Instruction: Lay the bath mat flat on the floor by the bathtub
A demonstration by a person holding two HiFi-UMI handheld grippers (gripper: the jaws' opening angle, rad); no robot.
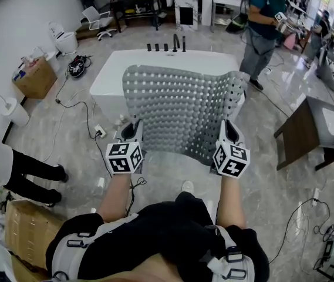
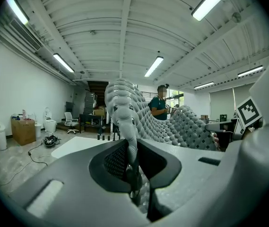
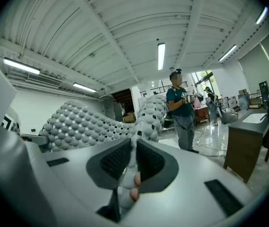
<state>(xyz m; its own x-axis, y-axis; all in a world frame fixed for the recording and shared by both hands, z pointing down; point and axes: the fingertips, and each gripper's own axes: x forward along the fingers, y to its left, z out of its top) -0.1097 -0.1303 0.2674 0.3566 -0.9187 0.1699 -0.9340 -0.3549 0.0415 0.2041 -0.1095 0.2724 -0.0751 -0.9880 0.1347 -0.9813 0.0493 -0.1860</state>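
Nearest, the left gripper [image 1: 132, 129] clamps the near left corner of a grey, bumpy, perforated rubber bath mat [image 1: 181, 107]. Held in the air, it stretches away over the white bathtub [image 1: 109, 78], its near edge running left to right to the right gripper [image 1: 230, 129], which pinches the other corner.

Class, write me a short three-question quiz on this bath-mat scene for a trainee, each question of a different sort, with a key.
1. True or false: the mat is already laid down flat.
2. The mat is gripped by: A) one gripper, B) both grippers, C) neither.
3. Which white fixture stands beyond the mat?

Key
1. False: it is held up in the air.
2. B: the left gripper and the right gripper are each shut on its near edge.
3. The bathtub.
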